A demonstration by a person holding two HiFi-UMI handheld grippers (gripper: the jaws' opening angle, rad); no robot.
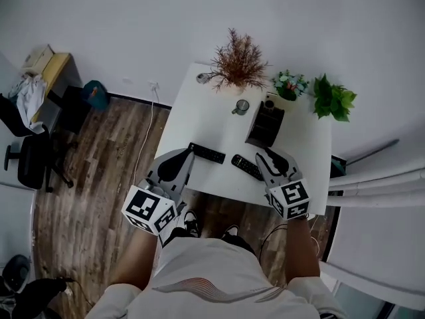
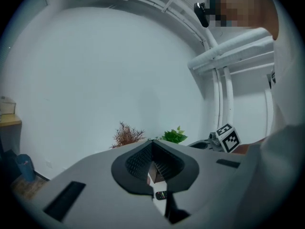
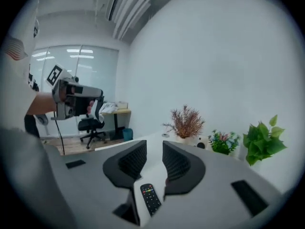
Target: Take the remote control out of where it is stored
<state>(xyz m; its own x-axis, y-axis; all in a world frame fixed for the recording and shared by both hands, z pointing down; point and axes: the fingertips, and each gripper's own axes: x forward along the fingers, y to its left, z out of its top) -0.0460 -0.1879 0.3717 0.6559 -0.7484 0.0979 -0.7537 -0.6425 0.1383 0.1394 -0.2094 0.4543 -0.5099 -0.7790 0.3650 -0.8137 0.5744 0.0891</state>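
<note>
Black remote control point(image 1: 247, 167) lies flat on the white table point(image 1: 199, 105), outside the black holder point(image 1: 265, 126), close by the right gripper point(image 3: 154, 151), jaws apart, nothing between. Second remote point(image 1: 207, 153) lies beside it. Left gripper point(image 2: 152, 146) jaws together, empty. Marker cubes point(image 1: 288, 199) show square black-white codes.

Head view above table point(image 1: 199, 118); gripper views level

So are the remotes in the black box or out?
Out: left remote and right remote lie flat on the white table, outside the black box.
</note>
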